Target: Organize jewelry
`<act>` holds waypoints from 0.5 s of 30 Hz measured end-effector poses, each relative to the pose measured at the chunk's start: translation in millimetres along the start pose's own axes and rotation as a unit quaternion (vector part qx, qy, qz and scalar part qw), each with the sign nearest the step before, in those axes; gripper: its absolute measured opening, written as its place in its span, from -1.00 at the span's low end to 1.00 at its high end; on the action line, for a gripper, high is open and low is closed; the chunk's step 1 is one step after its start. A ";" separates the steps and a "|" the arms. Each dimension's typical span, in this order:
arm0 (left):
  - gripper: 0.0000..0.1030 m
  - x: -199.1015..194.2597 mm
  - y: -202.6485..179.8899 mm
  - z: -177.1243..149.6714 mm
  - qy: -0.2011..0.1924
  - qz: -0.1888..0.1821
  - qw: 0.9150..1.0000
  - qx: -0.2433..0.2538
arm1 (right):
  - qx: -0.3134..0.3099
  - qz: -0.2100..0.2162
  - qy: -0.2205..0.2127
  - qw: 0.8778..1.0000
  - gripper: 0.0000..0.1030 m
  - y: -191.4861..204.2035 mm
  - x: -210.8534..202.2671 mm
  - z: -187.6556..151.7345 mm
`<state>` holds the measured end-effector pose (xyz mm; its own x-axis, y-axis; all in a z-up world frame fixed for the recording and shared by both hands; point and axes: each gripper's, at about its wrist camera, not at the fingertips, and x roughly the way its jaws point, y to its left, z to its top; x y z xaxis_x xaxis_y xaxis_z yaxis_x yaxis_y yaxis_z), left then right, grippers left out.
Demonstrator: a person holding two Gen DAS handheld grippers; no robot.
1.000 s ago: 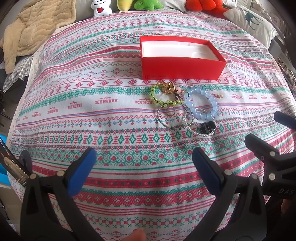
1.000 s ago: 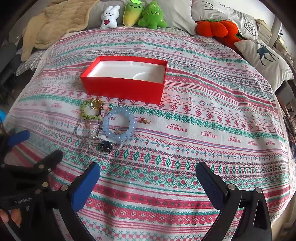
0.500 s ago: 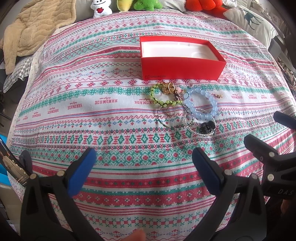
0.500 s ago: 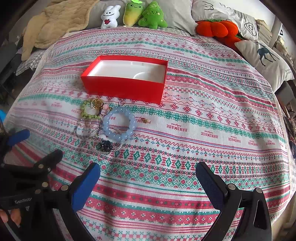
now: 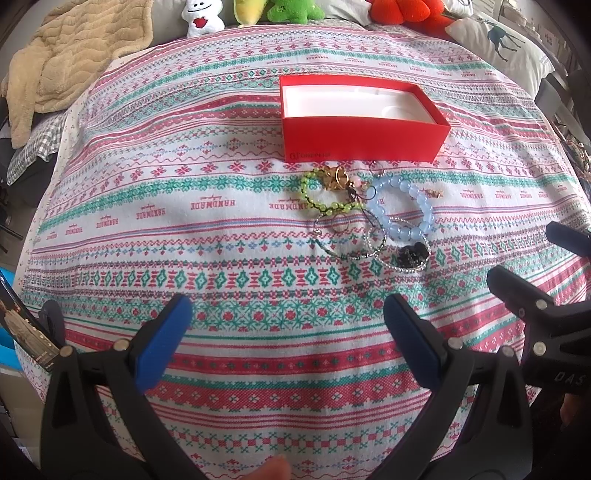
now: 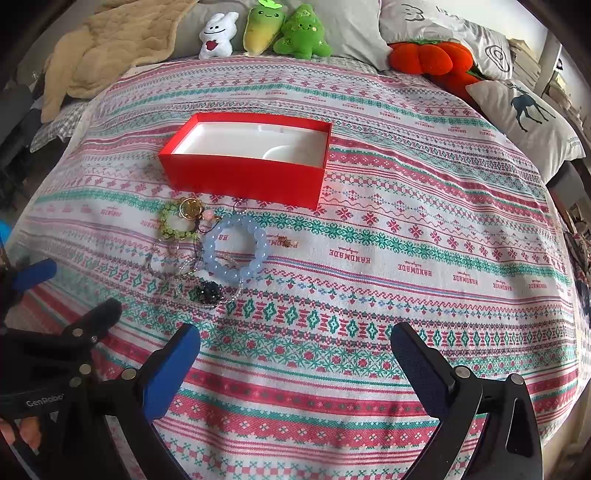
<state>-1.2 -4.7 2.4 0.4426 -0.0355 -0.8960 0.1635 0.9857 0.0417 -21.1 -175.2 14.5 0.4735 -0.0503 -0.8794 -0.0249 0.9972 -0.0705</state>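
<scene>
An open red box [image 5: 360, 138] [image 6: 243, 177] with a white lining sits on the patterned bedspread. Just in front of it lies a tangle of jewelry: a green bead bracelet [image 5: 317, 201] [image 6: 173, 225], a pale blue bead bracelet [image 5: 400, 212] [image 6: 236, 251], thin silver chains [image 5: 340, 247] [image 6: 166, 266], a dark beaded piece [image 5: 412, 254] [image 6: 208, 293] and a small gold earring [image 5: 434, 192] [image 6: 286, 242]. My left gripper [image 5: 286, 314] hovers open short of the pile. My right gripper [image 6: 295, 341] is open too, to the right of the pile. Both hold nothing.
Plush toys [image 6: 284, 31] and pillows [image 6: 532, 118] line the head of the bed. A beige blanket [image 5: 70, 59] lies at the far left. The bedspread [image 6: 424, 236] is bare to the right of the box. The other gripper shows at the right edge [image 5: 535, 314] and left edge [image 6: 55, 354].
</scene>
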 end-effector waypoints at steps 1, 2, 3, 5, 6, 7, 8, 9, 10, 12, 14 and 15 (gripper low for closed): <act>1.00 -0.2 -0.1 0.5 0.000 0.000 1.000 0.000 | 0.000 0.000 0.000 1.000 1.00 0.0 0.0 0.0; 1.00 -0.1 0.0 1.0 0.000 0.000 1.000 0.000 | 0.000 0.000 0.000 1.000 1.00 -0.1 -0.1 0.0; 1.00 -0.2 0.1 1.2 0.000 0.000 1.000 0.000 | 0.000 0.000 0.000 1.000 1.00 0.1 0.0 0.0; 1.00 -0.4 0.4 1.5 -0.001 0.001 1.000 0.000 | 0.000 0.000 -0.001 1.000 1.00 -0.4 0.5 0.3; 1.00 -0.5 0.6 0.7 -0.002 0.001 1.000 0.000 | 0.001 0.000 -0.001 1.000 1.00 -0.7 0.5 0.2; 1.00 -0.5 1.0 0.6 -0.002 0.001 1.000 0.000 | 0.001 0.000 -0.001 1.000 1.00 -1.1 0.6 0.2; 1.00 -0.4 1.4 1.6 -0.003 0.001 1.000 -0.001 | 0.001 0.000 -0.001 1.000 1.00 -1.2 0.8 0.3; 1.00 -0.4 1.9 0.7 -0.004 0.001 1.000 -0.001 | 0.001 0.000 -0.001 1.000 1.00 -1.0 0.6 0.3; 1.00 -0.2 2.6 0.0 -0.005 0.001 1.000 -0.002 | 0.001 0.000 -0.001 1.000 1.00 -1.0 0.6 0.3; 1.00 0.2 3.7 1.1 -0.006 0.002 1.000 -0.003 | 0.001 -0.001 -0.003 1.000 1.00 -1.1 0.1 0.3; 1.00 -0.4 5.0 1.0 -0.007 0.001 1.000 -0.005 | 0.000 -0.001 -0.004 1.000 1.00 -0.7 -0.5 1.3; 1.00 -0.6 5.6 1.2 -0.008 0.001 1.000 -0.006 | 0.000 -0.002 -0.005 1.000 1.00 -1.1 -0.9 2.0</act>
<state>0.5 0.6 3.7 0.4567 -0.0351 -0.8889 0.1522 0.9876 0.0392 -19.7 -176.1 16.3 0.4825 -0.0546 -0.8742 -0.0231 0.9969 -0.0750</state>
